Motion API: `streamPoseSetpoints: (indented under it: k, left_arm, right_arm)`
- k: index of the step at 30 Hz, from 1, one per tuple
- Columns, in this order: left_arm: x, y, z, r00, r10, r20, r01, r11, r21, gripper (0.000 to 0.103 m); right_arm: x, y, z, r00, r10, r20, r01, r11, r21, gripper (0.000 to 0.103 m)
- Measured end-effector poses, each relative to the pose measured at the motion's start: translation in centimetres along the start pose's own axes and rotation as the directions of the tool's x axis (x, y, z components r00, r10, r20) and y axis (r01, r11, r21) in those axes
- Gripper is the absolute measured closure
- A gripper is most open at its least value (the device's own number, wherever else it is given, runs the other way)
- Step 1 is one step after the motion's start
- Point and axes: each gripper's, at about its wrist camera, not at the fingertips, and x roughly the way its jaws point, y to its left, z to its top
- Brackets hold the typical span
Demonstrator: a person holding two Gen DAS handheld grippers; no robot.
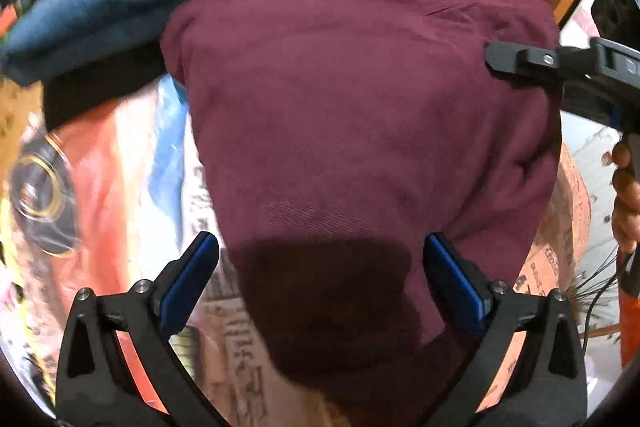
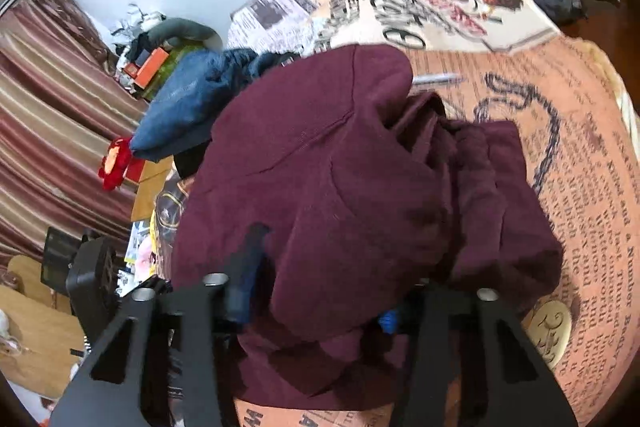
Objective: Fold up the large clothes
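A maroon garment (image 1: 360, 107) lies folded in a thick bundle on the printed bed cover (image 1: 120, 187). My left gripper (image 1: 320, 243) hangs open over its near edge, blue pads wide apart and nothing between them but the cloth below. At the garment's right edge, my right gripper (image 1: 520, 61) reaches in from the side. In the right wrist view the maroon garment (image 2: 340, 167) bulges up between that gripper's fingers (image 2: 320, 291). Its blue pads are mostly buried in the cloth and it is shut on a bunched fold.
A blue garment (image 1: 100, 15) lies beyond the maroon one, also seen as a blue heap (image 2: 188, 107). The bed cover (image 2: 580, 167) stretches right. A striped curtain (image 2: 48, 107), an orange box (image 2: 150, 65) and clutter stand left. A person's hand (image 1: 624, 187) holds the right gripper's handle.
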Motion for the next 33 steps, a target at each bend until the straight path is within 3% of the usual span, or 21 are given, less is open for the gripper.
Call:
streamPoseSetpoints:
  k: [3,8,11,14,18,20,23,28,33]
  left_arm:
    - [-3.3,-0.4,0.3,0.996,0.033,0.083,-0.038,0.998,0.049,0.0]
    - [-8.5,0.3,2.6,0.964,0.092,0.248,-0.1,0.995,0.021,0.0]
    - [-8.7,1.1,4.2,0.951,0.146,0.271,-0.147,0.989,-0.019,0.0]
    - [-6.6,1.7,4.3,0.96,0.164,0.228,-0.155,0.986,-0.057,0.0]
    - [-0.3,1.6,3.8,0.976,0.194,0.096,-0.193,0.981,-0.019,0.0]
    - [1.8,2.0,2.7,0.981,0.178,0.077,-0.176,0.984,-0.032,0.0]
    - [2.3,2.7,2.5,0.988,0.137,0.069,-0.131,0.987,-0.095,0.0]
    - [1.5,2.7,2.1,0.99,0.127,0.056,-0.12,0.986,-0.112,0.0]
    - [-0.2,1.8,1.8,0.988,0.137,0.07,-0.13,0.986,-0.104,0.0]
  right_arm:
    - [-1.8,0.9,0.3,0.998,0.023,0.06,-0.021,1.0,-0.023,0.083]
    - [-5.1,3.1,0.8,0.99,0.05,0.133,-0.037,0.995,-0.097,0.089]
    - [-6.2,3.5,0.5,0.986,0.031,0.163,-0.01,0.991,-0.131,0.09]
    - [-6.6,2.2,-0.3,0.984,-0.013,0.177,0.035,0.992,-0.122,0.091]
    - [-5.3,-1.8,-0.9,0.99,-0.07,0.125,0.076,0.996,-0.045,0.091]
    - [-4.5,-3.5,-1.3,0.988,-0.121,0.098,0.125,0.992,-0.034,0.09]
    - [-4.2,-5.6,-2.0,0.989,-0.135,0.067,0.137,0.99,-0.027,0.084]
    - [-6.1,-5.4,-1.8,0.978,-0.201,0.056,0.204,0.977,-0.061,0.057]
    - [-8.9,-3.9,-1.4,0.967,-0.231,0.104,0.242,0.965,-0.104,0.057]
